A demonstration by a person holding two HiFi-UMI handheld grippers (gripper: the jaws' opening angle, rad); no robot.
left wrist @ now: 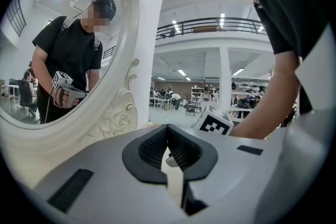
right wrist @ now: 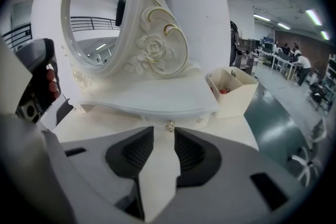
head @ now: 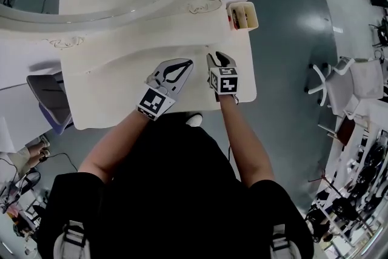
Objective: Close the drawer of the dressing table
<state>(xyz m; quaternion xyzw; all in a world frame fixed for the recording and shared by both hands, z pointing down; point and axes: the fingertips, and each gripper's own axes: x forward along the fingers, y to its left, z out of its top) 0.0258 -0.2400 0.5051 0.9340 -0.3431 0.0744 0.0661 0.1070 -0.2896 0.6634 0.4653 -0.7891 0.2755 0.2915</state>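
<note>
Right gripper view shows your right gripper (right wrist: 164,132) wide open and empty. The drawer (right wrist: 193,120) is straight ahead of its tips, and the knob (right wrist: 169,126) is just beyond the gap. The front looks almost flush, I think. If it is not, push straight on the front beside the knob. Your left gripper (left wrist: 168,127) is closed on nothing.
</note>
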